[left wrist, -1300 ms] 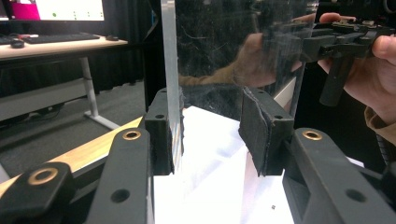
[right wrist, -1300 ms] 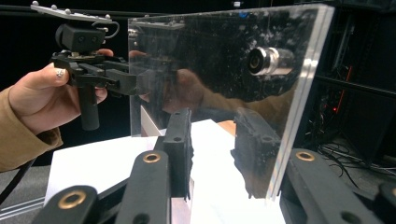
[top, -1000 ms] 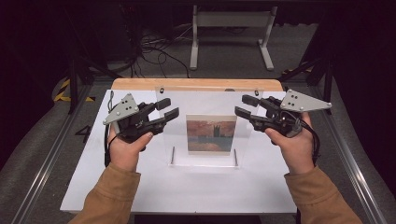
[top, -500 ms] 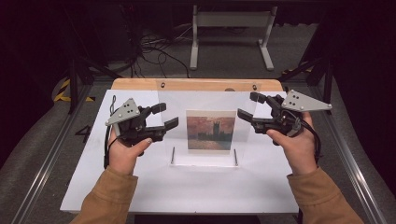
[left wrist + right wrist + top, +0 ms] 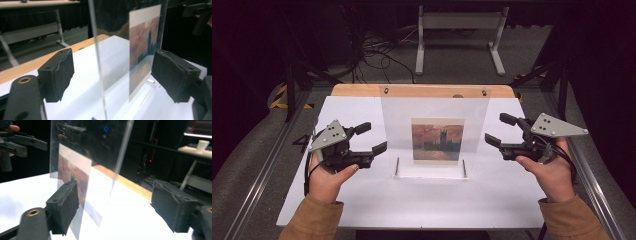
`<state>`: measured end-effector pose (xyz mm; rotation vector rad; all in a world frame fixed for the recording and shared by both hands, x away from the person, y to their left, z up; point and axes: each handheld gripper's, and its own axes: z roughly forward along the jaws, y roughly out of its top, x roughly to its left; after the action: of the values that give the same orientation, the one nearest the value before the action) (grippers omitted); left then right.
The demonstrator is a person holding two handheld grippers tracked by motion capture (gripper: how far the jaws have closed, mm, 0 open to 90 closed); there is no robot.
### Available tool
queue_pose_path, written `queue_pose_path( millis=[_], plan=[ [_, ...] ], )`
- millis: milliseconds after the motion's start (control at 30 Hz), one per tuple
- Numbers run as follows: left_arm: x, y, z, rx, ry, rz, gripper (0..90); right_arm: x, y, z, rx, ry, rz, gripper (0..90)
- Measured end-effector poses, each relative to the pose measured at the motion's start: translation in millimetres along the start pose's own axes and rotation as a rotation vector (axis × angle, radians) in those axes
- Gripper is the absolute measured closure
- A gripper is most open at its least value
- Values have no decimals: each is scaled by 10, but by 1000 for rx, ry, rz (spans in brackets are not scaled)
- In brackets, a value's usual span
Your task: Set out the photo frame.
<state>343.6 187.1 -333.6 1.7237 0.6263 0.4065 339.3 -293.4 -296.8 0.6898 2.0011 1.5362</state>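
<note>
- You're bringing your left gripper [image 5: 371,138] in with its jaws wide apart; they've just been opening, and the clear acrylic picture stand's [image 5: 434,107] left edge is sitting between the pads [image 5: 58,73] without touching either.
- Your right gripper [image 5: 501,130] is doing the same on the other side: jaws spread, just been opening, the stand's right edge running up between them in the right gripper view [image 5: 120,157], pads clear of it.
- The stand is standing upright mid-table on the white tabletop [image 5: 362,200], with the sunset painting print [image 5: 437,141] showing through its front.
- Progress, as I'm reading it: you're lining up, not gripping. Nothing is clamped and the stand is resting on its base.
- Still to do: closing both pairs of jaws on the panel edges, then lifting or shifting it evenly, since it looks slick and thin.
</note>
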Motion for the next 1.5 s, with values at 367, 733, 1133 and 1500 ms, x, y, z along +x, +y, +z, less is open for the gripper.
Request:
queue_pose_path(
  millis=[367,733,1133,1500],
  plan=[
    [83,-322,-222,76,59,-16,55,-108,-356,-299,67,-71,69,156],
    [248,-747,-339,118,79,-91,43,-125,-789,-333,133,-110,130,152],
    [270,-1152,-376,100,72,-88,39,-134,-1305,-260,153,-107,163,154],
    [339,-1372,-263,92,14,-141,40,-43,-1625,-135,268,-98,127,149]
  ],
)
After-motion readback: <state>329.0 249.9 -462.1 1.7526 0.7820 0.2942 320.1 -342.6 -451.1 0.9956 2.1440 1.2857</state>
